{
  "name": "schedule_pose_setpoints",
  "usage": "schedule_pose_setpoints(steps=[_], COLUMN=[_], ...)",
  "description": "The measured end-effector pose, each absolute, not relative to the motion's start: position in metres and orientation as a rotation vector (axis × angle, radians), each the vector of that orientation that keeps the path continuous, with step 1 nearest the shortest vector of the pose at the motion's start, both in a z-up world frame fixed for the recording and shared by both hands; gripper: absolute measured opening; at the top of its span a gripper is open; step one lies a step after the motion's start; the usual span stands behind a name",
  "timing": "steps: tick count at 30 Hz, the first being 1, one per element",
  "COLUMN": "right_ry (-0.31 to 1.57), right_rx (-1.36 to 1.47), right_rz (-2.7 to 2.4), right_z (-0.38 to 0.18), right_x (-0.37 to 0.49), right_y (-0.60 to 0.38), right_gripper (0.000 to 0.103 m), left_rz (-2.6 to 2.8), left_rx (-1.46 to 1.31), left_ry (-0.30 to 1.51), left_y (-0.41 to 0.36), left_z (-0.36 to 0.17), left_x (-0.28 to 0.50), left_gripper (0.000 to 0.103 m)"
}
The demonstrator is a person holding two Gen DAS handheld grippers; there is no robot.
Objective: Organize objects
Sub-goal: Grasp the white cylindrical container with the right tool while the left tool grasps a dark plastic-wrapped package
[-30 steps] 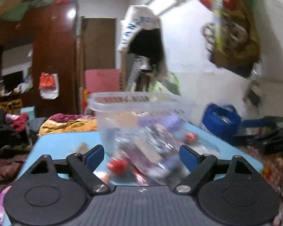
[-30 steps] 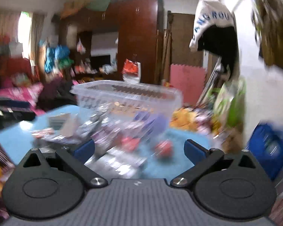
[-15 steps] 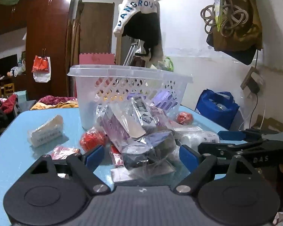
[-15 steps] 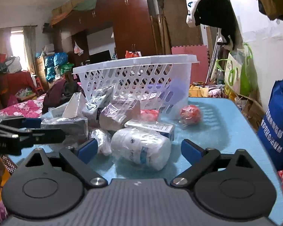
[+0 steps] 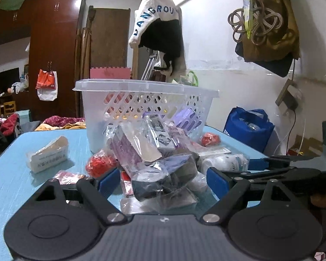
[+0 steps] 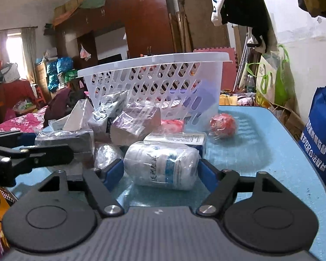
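Both grippers are sitting lower and closer to the pile than one second ago, and the blur of that frame is gone. Both sets of jaws have just been closing.

One light-blue rectangular table [image 5: 8, 184] is carrying everything. One white perforated plastic basket [image 5: 145, 100] is standing upright at its far side, with one purple packet showing through its wall.

One heap of clear-wrapped packets [image 5: 154, 152] is lying against the basket's front.

One white cylindrical plastic-wrapped bottle [image 6: 163, 165] is lying on its side at the heap's near edge. The right gripper [image 6: 160, 169] is straddling it; both blue pads are sitting at the bottle's ends, apparently touching, though firm pressure cannot be confirmed.

The left gripper [image 5: 160, 178] is standing spread around one dark plastic-wrapped box [image 5: 163, 176], with gaps on both sides.

One white wrapped printed packet [image 5: 47, 154] is lying apart, to the left in the left wrist view.

Two red mesh-wrapped balls are visible: one [image 5: 101, 165] near the left pad, one [image 6: 222, 124] beside the basket's corner.
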State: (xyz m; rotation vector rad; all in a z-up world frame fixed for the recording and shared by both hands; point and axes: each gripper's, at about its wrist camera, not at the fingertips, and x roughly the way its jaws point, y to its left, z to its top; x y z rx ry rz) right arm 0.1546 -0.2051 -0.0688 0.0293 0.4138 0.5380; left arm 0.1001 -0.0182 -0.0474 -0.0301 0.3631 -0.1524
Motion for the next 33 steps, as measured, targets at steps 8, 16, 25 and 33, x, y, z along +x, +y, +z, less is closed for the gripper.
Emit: schedule_pose_setpoints(steps=[8, 16, 25, 33], right_ry=[0.390, 0.342, 0.302, 0.249], right_rx=[0.034, 0.031, 0.034, 0.027], right_rz=[0.552, 0.564, 0.576, 0.594], right_z=[-0.062, -0.052, -0.042, -0.020], right_x=[0.148, 0.141, 0.136, 0.133], right_y=[-0.212, -0.223, -0.229, -0.233], right_gripper=[0.076, 0.076, 0.076, 0.076], left_rz=[-0.128, -0.149, -0.182, -0.234], left_rx=[-0.024, -0.035, -0.055, -0.134], left_ry=[0.319, 0.276, 0.259, 0.208], left_y=[-0.015, -0.005, 0.000, 0.017], left_z=[-0.045, -0.035, -0.036, -0.024], left_x=[0.083, 0.068, 0.067, 0.057], left_gripper=[0.050, 0.047, 0.044, 0.043])
